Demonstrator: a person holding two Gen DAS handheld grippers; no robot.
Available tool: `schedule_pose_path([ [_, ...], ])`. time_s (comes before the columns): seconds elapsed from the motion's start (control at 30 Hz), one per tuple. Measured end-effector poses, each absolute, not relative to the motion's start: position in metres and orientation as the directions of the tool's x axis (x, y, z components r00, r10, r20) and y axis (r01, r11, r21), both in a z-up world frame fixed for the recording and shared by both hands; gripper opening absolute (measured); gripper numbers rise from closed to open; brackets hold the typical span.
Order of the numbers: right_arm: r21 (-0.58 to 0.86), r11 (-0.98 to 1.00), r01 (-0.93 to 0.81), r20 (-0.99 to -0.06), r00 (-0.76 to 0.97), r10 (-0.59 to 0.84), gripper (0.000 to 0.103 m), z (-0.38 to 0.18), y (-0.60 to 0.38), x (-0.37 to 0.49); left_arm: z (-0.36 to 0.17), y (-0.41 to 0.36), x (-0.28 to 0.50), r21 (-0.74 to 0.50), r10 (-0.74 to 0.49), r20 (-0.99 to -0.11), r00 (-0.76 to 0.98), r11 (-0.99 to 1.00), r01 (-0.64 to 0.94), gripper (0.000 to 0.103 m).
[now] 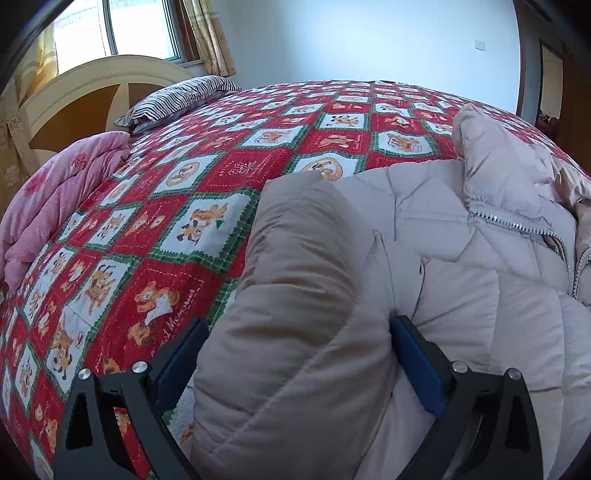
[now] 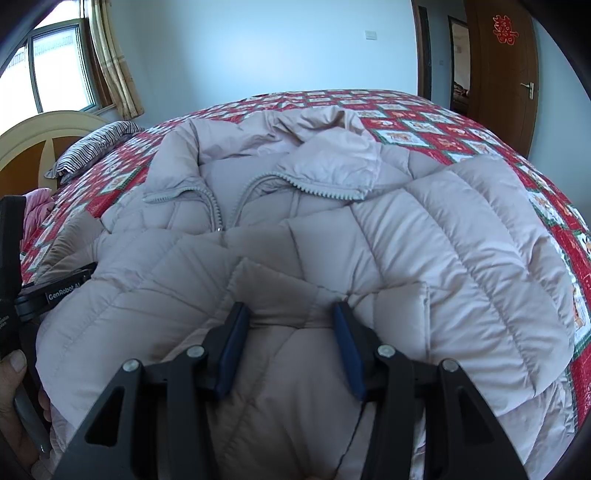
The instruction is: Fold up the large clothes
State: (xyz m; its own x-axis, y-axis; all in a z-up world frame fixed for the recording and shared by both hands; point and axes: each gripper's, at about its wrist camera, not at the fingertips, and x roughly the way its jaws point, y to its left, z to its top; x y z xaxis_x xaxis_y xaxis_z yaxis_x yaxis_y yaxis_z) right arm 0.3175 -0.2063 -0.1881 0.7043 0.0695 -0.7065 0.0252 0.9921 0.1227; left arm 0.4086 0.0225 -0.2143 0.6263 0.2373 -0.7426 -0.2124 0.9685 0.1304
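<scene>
**Clerk:** One item on the list: a pale pink quilted down jacket (image 2: 369, 236), lying front-up on the bed (image 1: 229, 173), collar toward the far wall and hem toward you. Its long axis runs straight away from both of your grippers, with the zip (image 2: 218, 210) down the middle, part open at the neck.

**Operator:** Where do my fingers stand against it?

**Clerk:** Your left gripper (image 1: 295, 354) straddles a thick padded roll at the jacket's left edge, seemingly a sleeve or folded side panel. Its fingers (image 1: 417, 362) stand wide; the right-hand pad lies against the fabric, the left-hand one looks clear of it, so I read that as no grip. Your right gripper (image 2: 291, 328) sits over the hem at the middle, fingers about half apart with a bunched fold between them. The pads seem to press it, so I judge that a hold.

**Operator:** Which hand is nearer the next fold?

**Clerk:** As a judgement, your right, already on the hem; the fold would run away from you, toward the collar.

**Operator:** Any writing?

**Clerk:** "GenRobot AI" (image 2: 64, 291) in white on the left gripper's body, seen from the right wrist. The red patchwork bedspread (image 1: 177, 236) carries cursive ending in "Memories" (image 1: 181, 310). A red double-happiness character (image 2: 505, 28) hangs on the brown door (image 2: 498, 85). Also entered: striped pillow (image 1: 177, 99), pink quilt (image 1: 55, 195).
</scene>
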Motion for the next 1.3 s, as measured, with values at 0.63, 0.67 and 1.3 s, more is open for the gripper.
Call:
schedule_pose_path([
  [0.63, 0.091, 0.996, 0.023, -0.719, 0.693, 0.05, 0.051, -0.19, -0.204, 0.32, -0.211, 0.033, 0.415, 0.082, 0.174, -0.789, 0.589, 0.98, -0.179, 0.099],
  [0.67, 0.093, 0.995, 0.018, -0.722, 0.689, 0.055, 0.051, -0.188, -0.205, 0.321, -0.209, 0.034, 0.415, 0.079, 0.166, -0.798, 0.579, 0.982, -0.173, 0.099],
  [1.3, 0.022, 0.999, -0.046, -0.715, 0.698, 0.048, 0.079, -0.107, -0.262, 0.393, -0.11, -0.034, 0.509, 0.105, 0.008, -0.724, 0.69, 0.989, 0.099, 0.099],
])
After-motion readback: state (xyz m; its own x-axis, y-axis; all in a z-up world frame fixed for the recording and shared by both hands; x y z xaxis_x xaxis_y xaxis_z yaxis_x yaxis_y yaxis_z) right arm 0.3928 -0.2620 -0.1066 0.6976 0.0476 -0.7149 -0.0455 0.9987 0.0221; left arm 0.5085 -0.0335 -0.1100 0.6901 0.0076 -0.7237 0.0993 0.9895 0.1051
